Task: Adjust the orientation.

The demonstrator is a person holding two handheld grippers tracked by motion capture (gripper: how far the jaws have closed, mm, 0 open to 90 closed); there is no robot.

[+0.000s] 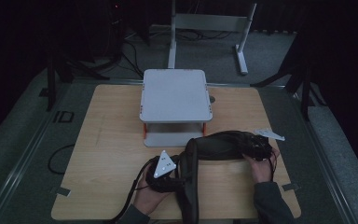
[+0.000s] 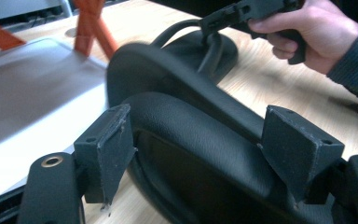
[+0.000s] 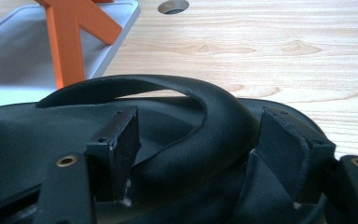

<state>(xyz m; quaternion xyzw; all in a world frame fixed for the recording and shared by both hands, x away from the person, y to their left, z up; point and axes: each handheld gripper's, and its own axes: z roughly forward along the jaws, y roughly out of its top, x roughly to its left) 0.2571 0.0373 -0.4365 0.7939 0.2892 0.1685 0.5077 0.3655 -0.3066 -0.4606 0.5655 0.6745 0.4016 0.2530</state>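
Black bag (image 1: 214, 149) lies on your surface (image 1: 107, 154), in front of grey stand (image 1: 175, 95). Your left gripper (image 2: 205, 154): fingers clamped on padded strap (image 2: 186, 126). Your right gripper (image 3: 200, 149): fingers clamped on handle (image 3: 196, 140) at bag's right end.

A dim room: grey floor (image 1: 23, 116), wooden table (image 1: 112, 154), pale metal frame (image 1: 209, 23) beyond it, dark surroundings
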